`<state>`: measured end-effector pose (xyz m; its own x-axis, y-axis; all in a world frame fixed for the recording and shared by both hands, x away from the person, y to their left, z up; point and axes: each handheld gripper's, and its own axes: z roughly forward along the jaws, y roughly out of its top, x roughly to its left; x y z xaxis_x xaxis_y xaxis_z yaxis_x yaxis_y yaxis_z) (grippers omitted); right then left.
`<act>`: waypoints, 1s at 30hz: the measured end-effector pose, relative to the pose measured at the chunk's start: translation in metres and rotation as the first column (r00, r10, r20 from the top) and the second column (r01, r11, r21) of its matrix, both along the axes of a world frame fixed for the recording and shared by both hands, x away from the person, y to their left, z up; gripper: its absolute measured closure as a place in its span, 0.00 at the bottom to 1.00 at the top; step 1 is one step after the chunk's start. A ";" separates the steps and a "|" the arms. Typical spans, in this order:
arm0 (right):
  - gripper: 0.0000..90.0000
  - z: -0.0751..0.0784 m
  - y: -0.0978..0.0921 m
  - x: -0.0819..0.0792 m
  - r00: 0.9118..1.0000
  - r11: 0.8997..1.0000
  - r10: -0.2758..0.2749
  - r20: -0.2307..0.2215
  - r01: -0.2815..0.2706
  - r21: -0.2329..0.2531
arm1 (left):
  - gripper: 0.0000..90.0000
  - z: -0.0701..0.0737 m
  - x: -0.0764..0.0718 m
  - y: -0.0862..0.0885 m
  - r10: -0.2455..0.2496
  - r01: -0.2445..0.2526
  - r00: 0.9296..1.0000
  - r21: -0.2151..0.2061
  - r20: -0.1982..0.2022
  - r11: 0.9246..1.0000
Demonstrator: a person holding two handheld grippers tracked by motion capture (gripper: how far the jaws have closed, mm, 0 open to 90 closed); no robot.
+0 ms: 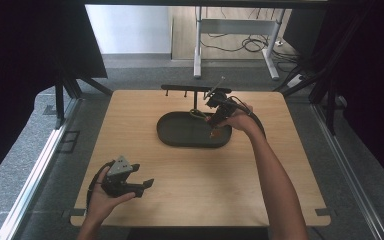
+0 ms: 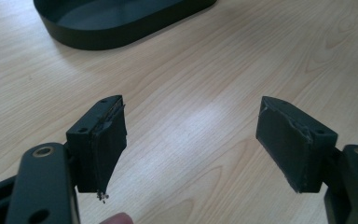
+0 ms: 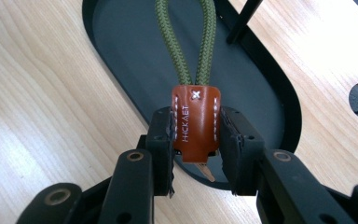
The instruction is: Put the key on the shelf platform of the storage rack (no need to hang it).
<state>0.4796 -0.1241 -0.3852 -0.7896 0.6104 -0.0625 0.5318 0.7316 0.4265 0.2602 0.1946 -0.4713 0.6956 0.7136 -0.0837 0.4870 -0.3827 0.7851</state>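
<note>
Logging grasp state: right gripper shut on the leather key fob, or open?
Shut: the right gripper has both jaws pressed against the brown leather key fob, above the black tray.

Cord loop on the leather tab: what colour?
Olive green, braided cord loop rising from the brown leather tab that the right gripper clamps. Clearest in the right gripper view.

I can read 1 text: "HICKAET" (as best I make out the letters), stamped in pale capitals along the brown leather tab (image 3: 195, 123) that my right claw (image 3: 196, 148) grips from both sides. The word runs lengthwise beside the tab's white stitching. Above it sits 1 small white stitched cross.
</note>
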 end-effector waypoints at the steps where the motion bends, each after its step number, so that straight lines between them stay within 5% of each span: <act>1: 0.74 -0.001 0.000 0.001 1.000 1.000 -0.002 0.002 0.002 0.000 | 0.27 0.000 0.000 -0.001 -0.001 0.001 1.000 0.000 0.002 1.000; 30: 0.74 -0.030 0.005 0.023 1.000 0.999 -0.031 -0.003 0.031 -0.016 | 0.27 -0.002 0.001 0.001 0.002 -0.002 1.000 0.005 -0.006 1.000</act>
